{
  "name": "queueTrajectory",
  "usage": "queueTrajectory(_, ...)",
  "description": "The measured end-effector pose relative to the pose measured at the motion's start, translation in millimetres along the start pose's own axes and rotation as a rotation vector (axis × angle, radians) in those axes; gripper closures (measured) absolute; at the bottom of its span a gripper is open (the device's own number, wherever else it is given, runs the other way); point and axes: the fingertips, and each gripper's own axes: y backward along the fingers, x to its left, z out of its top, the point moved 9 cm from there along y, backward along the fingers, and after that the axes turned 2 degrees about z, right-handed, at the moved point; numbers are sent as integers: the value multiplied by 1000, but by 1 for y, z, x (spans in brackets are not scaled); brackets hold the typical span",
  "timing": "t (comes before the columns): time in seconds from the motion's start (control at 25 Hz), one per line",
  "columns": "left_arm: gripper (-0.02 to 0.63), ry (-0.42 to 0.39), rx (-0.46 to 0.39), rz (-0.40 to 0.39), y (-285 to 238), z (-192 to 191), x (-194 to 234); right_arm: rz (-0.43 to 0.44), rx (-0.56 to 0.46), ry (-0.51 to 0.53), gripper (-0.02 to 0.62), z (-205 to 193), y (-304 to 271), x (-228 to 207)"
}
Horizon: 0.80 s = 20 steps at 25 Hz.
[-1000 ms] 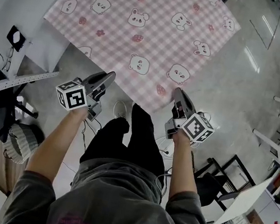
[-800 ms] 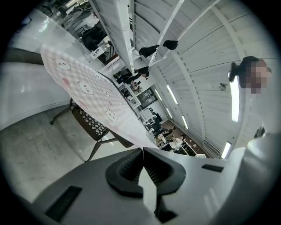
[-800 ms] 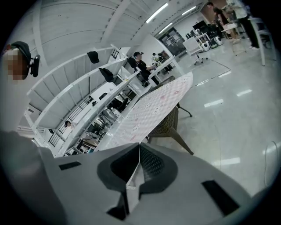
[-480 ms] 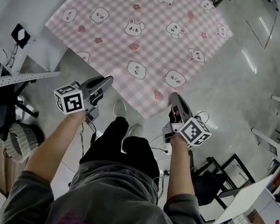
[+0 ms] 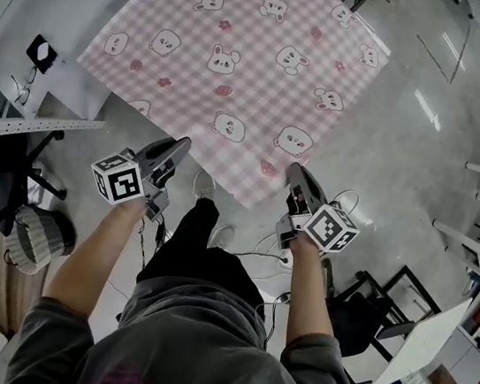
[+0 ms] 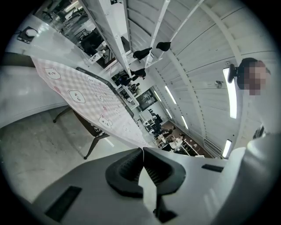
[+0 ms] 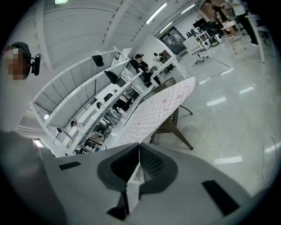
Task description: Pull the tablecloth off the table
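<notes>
The left gripper (image 5: 179, 144) and right gripper (image 5: 294, 170) are each clamping the near edge of the pink checked tablecloth (image 5: 241, 62), which is stretching flat away from their tips above a chair (image 7: 173, 126). Compared with a second ago, the cloth's far corners are coming into the head view.
</notes>
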Motion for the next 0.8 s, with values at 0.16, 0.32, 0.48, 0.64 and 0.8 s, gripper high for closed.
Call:
queueTrajectory(0.16,606,40,-6,11,2,-1,-7,-9,35,4,591,10,6,8)
queueTrajectory(0.32,606,36,-8,8,7,3,-13,-9,37,4,591,12,8,14)
queueTrajectory(0.48,606,32,-20,-4,-7,2,0,-7,27,1,591,10,-2,1)
queueTrajectory(0.64,606,31,-24,-34,-89,-9,89,-22,25,32,591,10,-71,-83)
queueTrajectory(0.8,606,25,-59,-61,-93,-18,96,-9,11,66,591,7,-72,-89)
